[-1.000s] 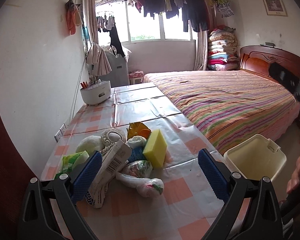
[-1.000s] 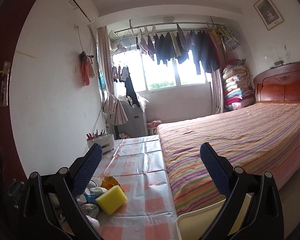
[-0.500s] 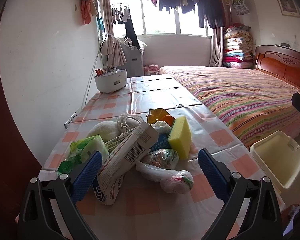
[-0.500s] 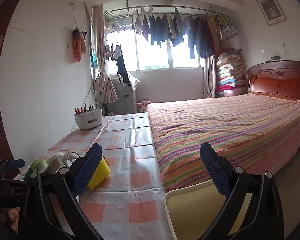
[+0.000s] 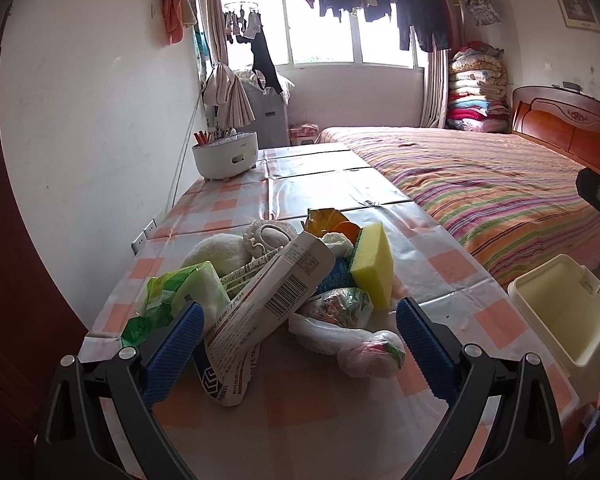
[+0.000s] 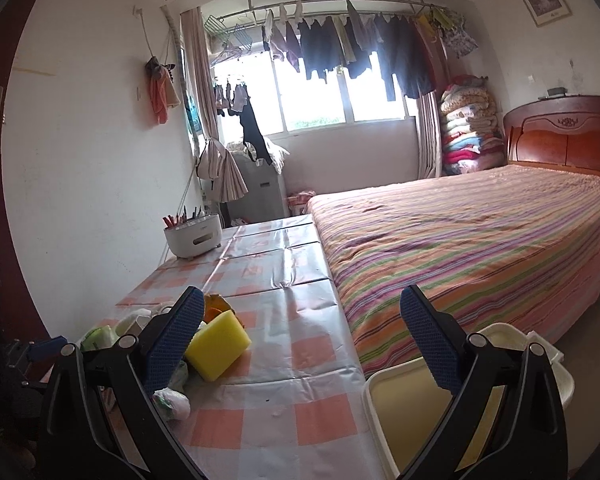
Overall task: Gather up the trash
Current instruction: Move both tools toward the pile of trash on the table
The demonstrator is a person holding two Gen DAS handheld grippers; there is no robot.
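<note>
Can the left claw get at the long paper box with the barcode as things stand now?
Probably yes. The left claw is open and empty, and the paper box lies on top of the trash pile, leaning toward it between its fingers. Nothing covers the box; only the green packet crowds its left side.

yellow sponge (image 6: pixel 218 345) beside wide-apart right gripper (image 6: pixel 302 334) jaws

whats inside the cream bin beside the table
The cream bin stands open on the floor, and the inner walls and bottom that show look bare. In the right wrist view the right hand-held gripper covers part of its inside, so that corner cannot be checked.
</note>
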